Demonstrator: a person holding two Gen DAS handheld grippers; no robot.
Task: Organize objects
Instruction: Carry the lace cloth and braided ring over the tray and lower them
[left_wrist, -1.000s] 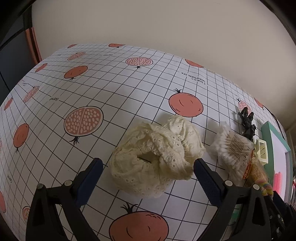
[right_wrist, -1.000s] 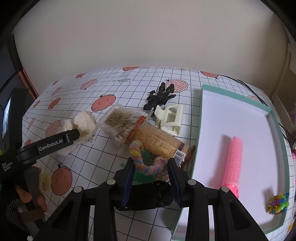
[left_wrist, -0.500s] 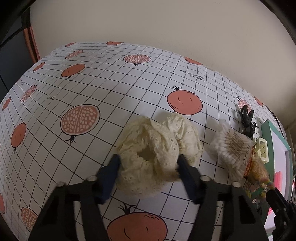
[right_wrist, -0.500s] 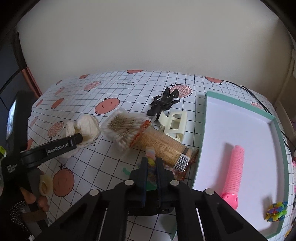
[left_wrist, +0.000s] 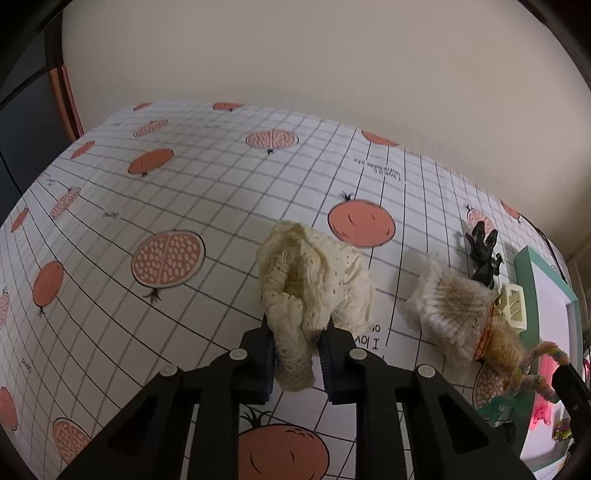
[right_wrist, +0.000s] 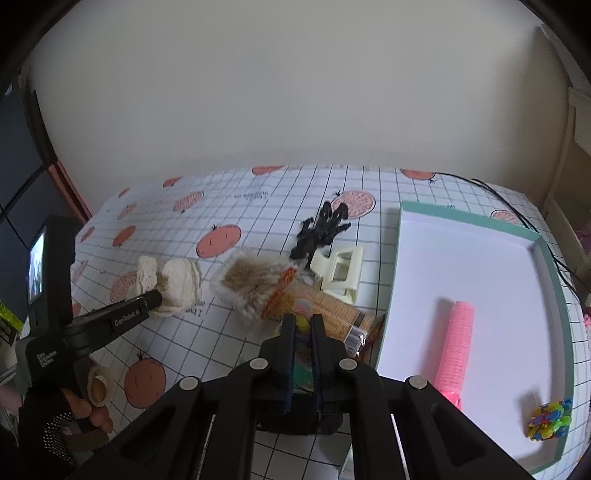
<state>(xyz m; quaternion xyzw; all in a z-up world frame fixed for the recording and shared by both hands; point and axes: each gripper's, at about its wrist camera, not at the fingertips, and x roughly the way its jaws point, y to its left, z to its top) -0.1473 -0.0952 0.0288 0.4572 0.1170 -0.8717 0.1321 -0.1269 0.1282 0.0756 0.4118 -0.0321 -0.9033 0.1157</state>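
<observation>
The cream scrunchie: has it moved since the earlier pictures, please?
Yes. The scrunchie, now pinched by the left gripper, has bunched up and shifted toward the cotton swabs.

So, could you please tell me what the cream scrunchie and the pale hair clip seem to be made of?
The cream scrunchie looks like soft matte eyelet cotton lace, judging by its punched holes and ruffles. The pale hair clip seems smooth, slightly glossy molded plastic, rigid-edged.

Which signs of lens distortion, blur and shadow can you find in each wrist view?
Left wrist view: the tablecloth grid bows into curves, dark corners vignette, the lace scrunchie casts a soft shadow rightward. Right wrist view: the tray edge bends, and the rainbow scrunchie between the near fingers looks blurred.
</observation>
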